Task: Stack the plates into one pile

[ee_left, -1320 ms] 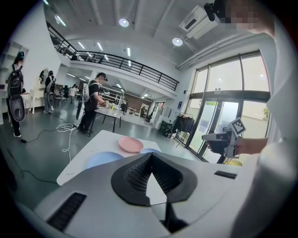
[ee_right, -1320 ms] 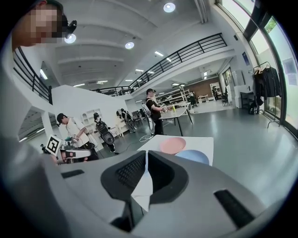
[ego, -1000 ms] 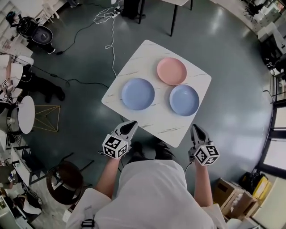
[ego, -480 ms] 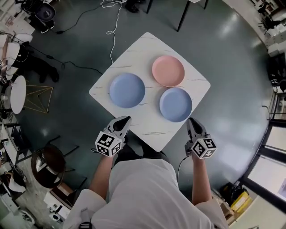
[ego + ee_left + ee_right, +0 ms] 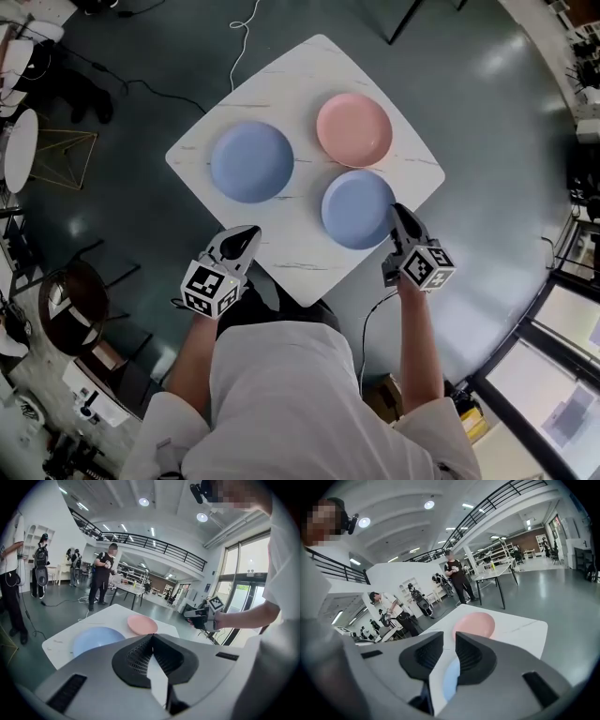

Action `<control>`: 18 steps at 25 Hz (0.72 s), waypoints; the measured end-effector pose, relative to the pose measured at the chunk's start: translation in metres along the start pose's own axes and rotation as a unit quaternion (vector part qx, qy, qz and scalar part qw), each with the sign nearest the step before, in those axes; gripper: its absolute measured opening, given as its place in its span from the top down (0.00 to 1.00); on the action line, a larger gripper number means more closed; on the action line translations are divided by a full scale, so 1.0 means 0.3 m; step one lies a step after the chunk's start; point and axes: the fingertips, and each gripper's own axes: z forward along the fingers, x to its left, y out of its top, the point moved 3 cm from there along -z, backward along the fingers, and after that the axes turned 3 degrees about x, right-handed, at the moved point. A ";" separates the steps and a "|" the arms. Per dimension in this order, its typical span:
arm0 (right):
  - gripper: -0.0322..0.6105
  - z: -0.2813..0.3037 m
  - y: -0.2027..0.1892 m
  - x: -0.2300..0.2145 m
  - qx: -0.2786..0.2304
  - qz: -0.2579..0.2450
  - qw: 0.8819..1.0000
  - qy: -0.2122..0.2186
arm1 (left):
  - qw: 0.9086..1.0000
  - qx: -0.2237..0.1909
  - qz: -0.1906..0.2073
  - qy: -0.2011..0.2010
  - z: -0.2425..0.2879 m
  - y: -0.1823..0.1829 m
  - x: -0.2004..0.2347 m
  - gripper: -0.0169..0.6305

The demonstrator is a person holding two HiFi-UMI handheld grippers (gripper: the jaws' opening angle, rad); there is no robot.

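Note:
Three plates lie apart on the white marble table (image 5: pixel 281 248): a large blue plate (image 5: pixel 251 161) on the left, a pink plate (image 5: pixel 353 129) at the back, and a smaller blue plate (image 5: pixel 359 208) nearest me. My right gripper (image 5: pixel 402 218) hovers at that near plate's right rim. Its jaws have just been opening and stand parted (image 5: pixel 449 645), with nothing pressed between them; the blue plate (image 5: pixel 449 681) shows beyond the gap, the pink plate (image 5: pixel 474 624) farther on. My left gripper (image 5: pixel 246 236) is shut and empty at the table's near edge, its jaws meeting (image 5: pixel 152 641) before the large blue plate (image 5: pixel 96 639).
Cables (image 5: pixel 239 37) trail over the dark floor behind the table. A round side table (image 5: pixel 19 150) and a chair (image 5: pixel 70 300) stand at the left. People (image 5: pixel 101 581) stand in the hall beyond, near another table (image 5: pixel 494 576).
Both grippers have come forward to the table. The right one travelled farther, reaching the near blue plate's right rim, and its jaws have parted. The left stays shut.

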 end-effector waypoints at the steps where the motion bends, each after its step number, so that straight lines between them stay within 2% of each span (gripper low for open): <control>1: 0.84 0.026 0.001 -0.017 0.005 0.001 1.000 0.002 | 1.000 0.002 -0.001 0.003 0.011 -0.003 0.001 0.95; 6: 0.82 0.163 -0.005 -0.112 0.036 0.005 0.999 0.003 | 1.000 0.008 -0.012 0.013 0.043 -0.026 0.008 0.95; 9: 0.78 0.261 -0.032 -0.204 0.072 0.024 0.997 -0.001 | 0.999 0.017 -0.021 0.018 0.056 -0.059 0.014 0.95; 13: 0.74 0.389 -0.071 -0.333 0.124 0.074 0.990 -0.001 | 0.999 0.028 -0.031 0.026 0.062 -0.094 0.016 0.95; 18: 0.72 0.512 -0.103 -0.469 0.171 0.106 0.979 -0.023 | 0.997 0.037 -0.045 0.045 0.057 -0.131 0.025 0.95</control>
